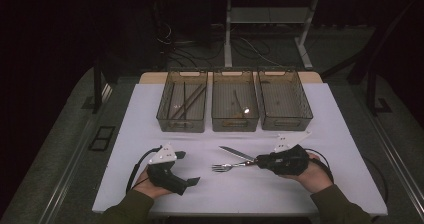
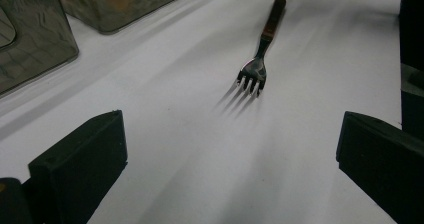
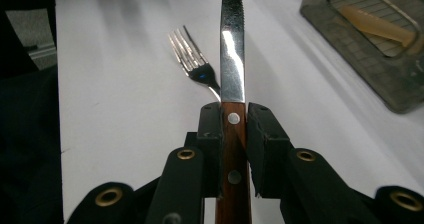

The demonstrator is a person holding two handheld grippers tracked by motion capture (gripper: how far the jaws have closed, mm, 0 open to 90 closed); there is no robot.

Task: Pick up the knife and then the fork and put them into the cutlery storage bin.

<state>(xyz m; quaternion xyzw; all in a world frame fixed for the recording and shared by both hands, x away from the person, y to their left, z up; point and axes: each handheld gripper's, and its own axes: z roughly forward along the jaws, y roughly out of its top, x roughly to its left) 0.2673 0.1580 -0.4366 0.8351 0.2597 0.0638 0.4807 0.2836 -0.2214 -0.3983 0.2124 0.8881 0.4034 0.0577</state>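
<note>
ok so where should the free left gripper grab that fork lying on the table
Probably the dark handle. The fork lies flat on the white table, tines toward the open left gripper, handle at the far end. Come from above, jaws across the handle. The right gripper holds the knife close by, so keep clear.

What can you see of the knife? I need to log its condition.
The knife has a shiny, pointed metal blade with a finely serrated edge and a reddish-brown wooden handle with two pale rivets. It looks clean and whole. The right gripper is shut on the handle just behind the blade. In the high view the blade points left and slightly away from the person, above the white table. A fork lies on the table close beside and beneath it.
</note>
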